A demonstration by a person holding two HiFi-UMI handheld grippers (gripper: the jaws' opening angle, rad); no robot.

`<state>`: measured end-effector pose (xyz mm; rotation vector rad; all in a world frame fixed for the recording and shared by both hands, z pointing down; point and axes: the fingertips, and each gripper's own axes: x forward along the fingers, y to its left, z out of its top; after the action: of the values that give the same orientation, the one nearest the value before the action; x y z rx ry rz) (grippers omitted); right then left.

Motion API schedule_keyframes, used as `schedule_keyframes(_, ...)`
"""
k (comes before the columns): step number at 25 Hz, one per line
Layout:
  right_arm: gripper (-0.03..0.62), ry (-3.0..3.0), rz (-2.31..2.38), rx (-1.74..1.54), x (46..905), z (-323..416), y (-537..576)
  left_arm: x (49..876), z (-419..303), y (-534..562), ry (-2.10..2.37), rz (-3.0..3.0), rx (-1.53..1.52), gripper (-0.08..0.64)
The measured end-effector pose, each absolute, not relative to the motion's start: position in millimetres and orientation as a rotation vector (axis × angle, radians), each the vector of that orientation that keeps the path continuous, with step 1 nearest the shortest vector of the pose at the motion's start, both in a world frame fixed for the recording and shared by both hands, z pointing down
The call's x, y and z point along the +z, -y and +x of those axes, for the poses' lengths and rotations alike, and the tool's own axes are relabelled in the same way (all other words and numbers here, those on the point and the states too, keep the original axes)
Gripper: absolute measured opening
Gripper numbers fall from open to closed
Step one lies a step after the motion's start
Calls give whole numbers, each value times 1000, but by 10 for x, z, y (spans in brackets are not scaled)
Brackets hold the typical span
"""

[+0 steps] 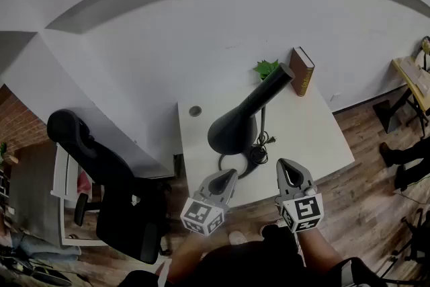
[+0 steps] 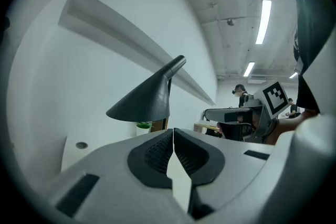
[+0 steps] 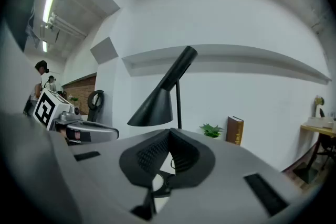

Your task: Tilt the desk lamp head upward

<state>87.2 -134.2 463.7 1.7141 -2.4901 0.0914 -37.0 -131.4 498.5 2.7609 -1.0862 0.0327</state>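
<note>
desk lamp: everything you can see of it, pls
The lamp is matte black, metal by its look. It has a cone-shaped head on a thin upright stem, and a black cord lies bunched beside it. The head slants, with its wide mouth down toward the near left and its narrow end up toward the back right. It stands on the white desk, in front of the plant and the book. Only the desk touches it.

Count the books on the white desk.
1. The brown book stands upright at the far edge of the desk, by the wall, right of the small green plant. The lamp head may hide a little desk behind it.
</note>
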Motion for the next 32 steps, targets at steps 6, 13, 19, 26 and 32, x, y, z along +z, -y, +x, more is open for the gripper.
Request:
schedule_keyframes(6, 0, 2480, 1708, 76, 4639, 887, 1336, 4984, -398, 1313, 1096, 2759, 39, 9)
schedule_keyframes(13, 0, 2485, 1701, 66, 4601, 886, 1377, 4934, -391, 1341, 1111, 2753, 21, 9)
schedule_keyframes(19, 0, 2470, 1648, 97, 4689, 893, 1506, 5006, -566, 1453, 1173, 2585, -94, 9)
schedule_keyframes(26, 76, 2405, 1564, 66, 4852, 849, 1832, 4987, -931, 1691, 1239, 2296, -363, 134)
schedule_keyframes(32, 127, 2401, 1521, 77, 4927, 769, 2108, 4910, -999, 1829, 1082, 2029, -655, 166)
